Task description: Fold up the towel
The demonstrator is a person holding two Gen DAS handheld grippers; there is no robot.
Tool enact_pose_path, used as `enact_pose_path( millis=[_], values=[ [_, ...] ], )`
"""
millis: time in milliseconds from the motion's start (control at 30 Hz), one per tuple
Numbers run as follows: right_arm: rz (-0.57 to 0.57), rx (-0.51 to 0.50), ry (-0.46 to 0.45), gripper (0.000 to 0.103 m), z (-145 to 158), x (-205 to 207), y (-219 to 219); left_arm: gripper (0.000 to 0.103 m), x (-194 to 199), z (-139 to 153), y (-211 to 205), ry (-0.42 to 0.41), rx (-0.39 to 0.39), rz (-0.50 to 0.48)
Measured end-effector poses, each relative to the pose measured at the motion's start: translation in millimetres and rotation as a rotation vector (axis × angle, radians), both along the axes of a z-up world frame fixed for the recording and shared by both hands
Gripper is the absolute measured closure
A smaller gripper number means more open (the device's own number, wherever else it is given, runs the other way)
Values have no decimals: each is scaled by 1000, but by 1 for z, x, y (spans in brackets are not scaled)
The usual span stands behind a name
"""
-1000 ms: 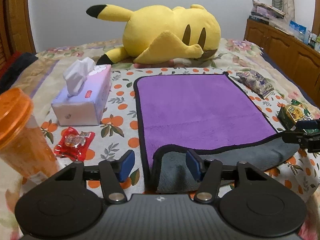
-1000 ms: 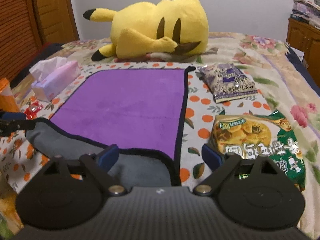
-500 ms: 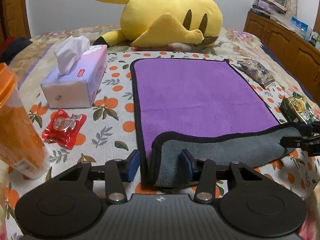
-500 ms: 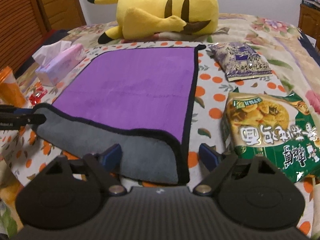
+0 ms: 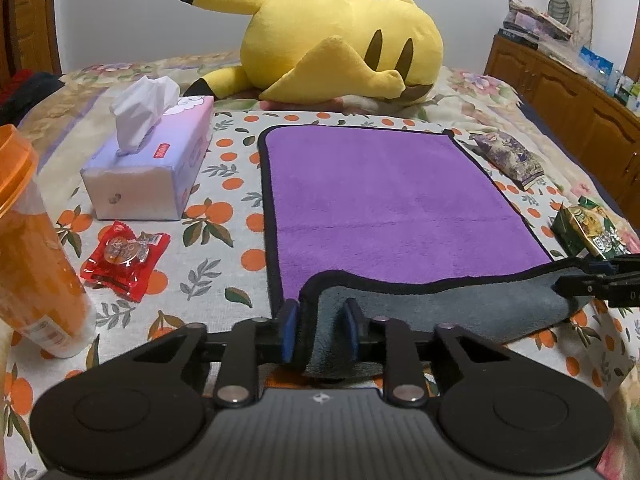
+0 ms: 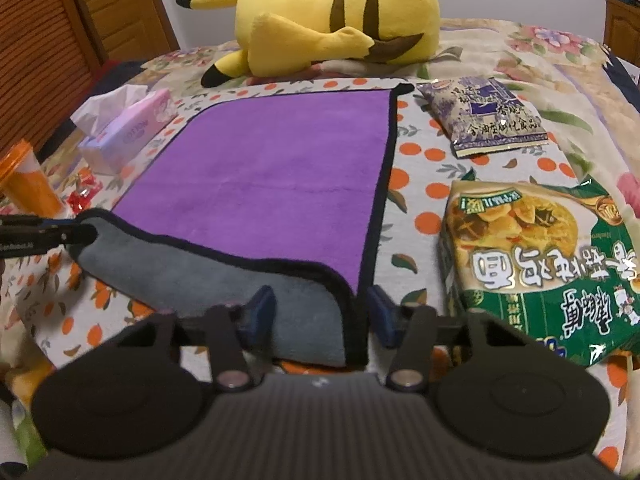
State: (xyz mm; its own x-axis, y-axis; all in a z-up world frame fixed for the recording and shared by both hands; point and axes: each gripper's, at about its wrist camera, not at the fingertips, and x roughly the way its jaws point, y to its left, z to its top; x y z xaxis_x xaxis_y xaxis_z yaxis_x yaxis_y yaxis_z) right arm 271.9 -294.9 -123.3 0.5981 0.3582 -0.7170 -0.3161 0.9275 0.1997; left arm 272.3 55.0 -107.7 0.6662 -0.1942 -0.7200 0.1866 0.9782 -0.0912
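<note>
A purple towel [image 5: 392, 200] with a black hem and grey underside lies flat on the bed; it also shows in the right wrist view [image 6: 272, 168]. Its near edge is turned up, showing the grey side [image 5: 460, 304]. My left gripper [image 5: 319, 330] is shut on the towel's near left corner. My right gripper [image 6: 322, 314] straddles the near right corner with its jaws still apart; the blue pads [image 6: 260, 308] do not press the cloth. Each gripper's tip shows at the edge of the other's view.
A tissue box [image 5: 152, 168], a red candy pack [image 5: 124, 254] and an orange bottle [image 5: 32, 260] lie left of the towel. A green noodle pack [image 6: 536, 264] and a purple snack bag [image 6: 488, 114] lie right. A yellow plush [image 5: 340, 52] lies behind.
My left gripper has closed onto the near left corner. My right gripper has narrowed around the right corner. The folded-up grey edge has moved a little further over the purple side.
</note>
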Motion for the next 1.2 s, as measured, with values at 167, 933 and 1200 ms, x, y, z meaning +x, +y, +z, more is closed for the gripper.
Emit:
enact_pose_path(
  millis=[167, 933, 1200],
  values=[
    [5, -1, -6, 79, 2, 0, -2, 82, 0, 1, 0, -6, -2, -1],
    [16, 38, -145, 98, 22, -4, -6, 93, -10, 30, -7, -126, -25, -11],
    [18, 40, -201, 98, 31, 0, -6, 93, -5, 37, -9, -155, -39, -6]
  ],
)
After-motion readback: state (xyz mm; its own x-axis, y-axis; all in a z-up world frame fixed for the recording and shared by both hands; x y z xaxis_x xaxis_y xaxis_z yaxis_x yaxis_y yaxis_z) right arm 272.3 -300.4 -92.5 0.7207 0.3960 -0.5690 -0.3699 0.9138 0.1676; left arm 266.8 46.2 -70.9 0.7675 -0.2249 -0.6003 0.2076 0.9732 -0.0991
